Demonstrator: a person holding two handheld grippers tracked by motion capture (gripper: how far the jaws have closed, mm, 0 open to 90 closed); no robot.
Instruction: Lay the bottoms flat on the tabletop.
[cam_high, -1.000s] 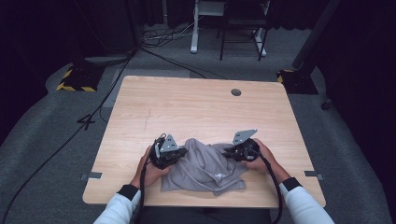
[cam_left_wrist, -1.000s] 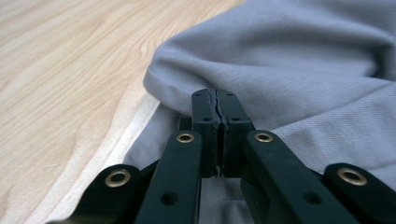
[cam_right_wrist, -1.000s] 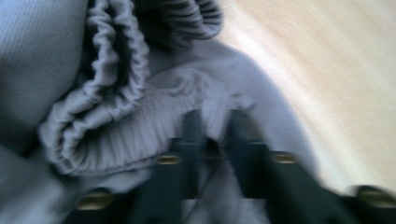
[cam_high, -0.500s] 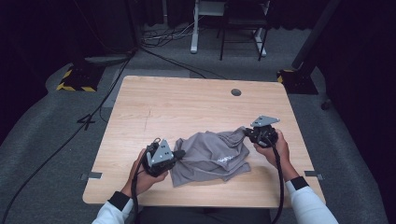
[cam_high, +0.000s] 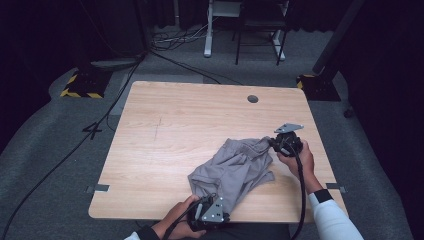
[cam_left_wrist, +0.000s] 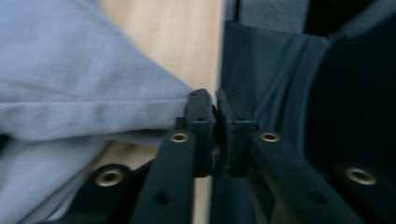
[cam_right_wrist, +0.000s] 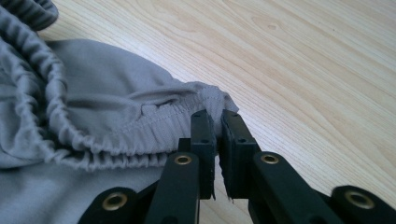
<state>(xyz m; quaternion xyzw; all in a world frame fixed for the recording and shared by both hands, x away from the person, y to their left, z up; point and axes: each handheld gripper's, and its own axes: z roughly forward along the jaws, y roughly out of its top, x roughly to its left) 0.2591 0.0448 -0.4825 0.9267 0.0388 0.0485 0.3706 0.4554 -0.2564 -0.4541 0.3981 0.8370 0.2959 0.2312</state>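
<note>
A grey garment (cam_high: 235, 170) with an elastic waistband lies stretched at a slant across the wooden table (cam_high: 190, 115). My right gripper (cam_high: 272, 142) is at its far right end. In the right gripper view the jaws (cam_right_wrist: 217, 116) are shut on the gathered waistband (cam_right_wrist: 140, 128). My left gripper (cam_high: 220, 205) sits at the table's front edge, at the garment's near corner. In the left gripper view its jaws (cam_left_wrist: 215, 100) stand almost together and have just been opening slightly. The grey garment (cam_left_wrist: 70, 93) still reaches in at their tips.
A round cable hole (cam_high: 252, 98) is at the table's back right. The left hand hangs at the front edge (cam_high: 165, 218). On the floor beyond are cables, a yellow-black striped base (cam_high: 80, 85) and white desk legs (cam_high: 207, 30).
The left gripper has pulled back to the table's front edge, dragging the garment's corner with it. The right gripper first moved right, then held still. The cloth now lies drawn out diagonally.
</note>
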